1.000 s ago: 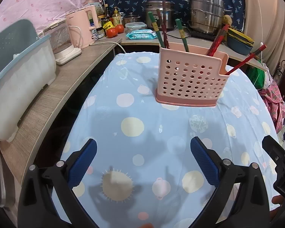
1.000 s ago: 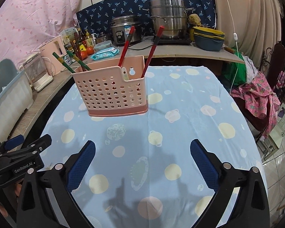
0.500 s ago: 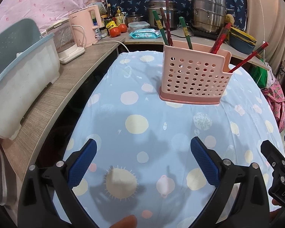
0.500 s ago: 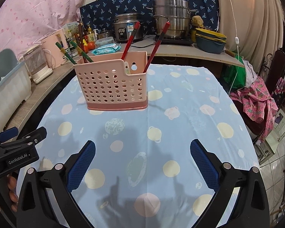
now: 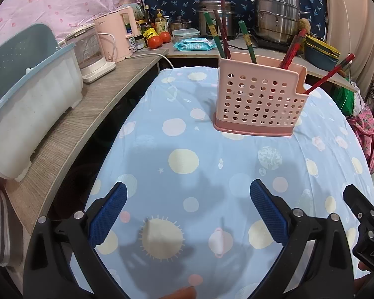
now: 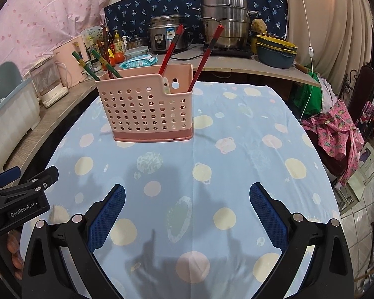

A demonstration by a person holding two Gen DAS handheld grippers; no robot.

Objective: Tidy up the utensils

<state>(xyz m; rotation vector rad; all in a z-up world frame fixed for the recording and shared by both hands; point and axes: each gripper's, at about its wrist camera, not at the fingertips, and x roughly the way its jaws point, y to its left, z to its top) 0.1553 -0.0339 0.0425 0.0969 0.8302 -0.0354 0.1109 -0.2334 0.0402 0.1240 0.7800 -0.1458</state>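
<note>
Pink perforated utensil caddy is standing upright on the worktop, which is wearing a pale blue planet-print cloth, toward the far side, roughly centre. Green chopsticks and a dark reddish one are leaning out of its left compartment; red chopsticks are sticking out on the right, one slanting through the low notch at the right end. In the right wrist view a pale item is showing just behind the notch; can't tell what it is.

Handling, as a judgement: chopsticks are probably light, stiff, thin and smooth, so likely to slip or pivot if pinched at the tip. Better to take one mid-shaft, pads across the stick, then lift straight along its lean. Caddy looks like thin plastic, prob. light, so it may tip or slide on the cloth if a stick is dragged sideways.

Left gripper is hovering over the near part of the cloth w/ jaws spread wide, nothing between them. Right gripper is doing likewise, also empty, well apart from the caddy.

Beyond: pink kettle and white-blue tub are sitting on the left counter; steel steamer pot and rice cooker are on the far one.
</note>
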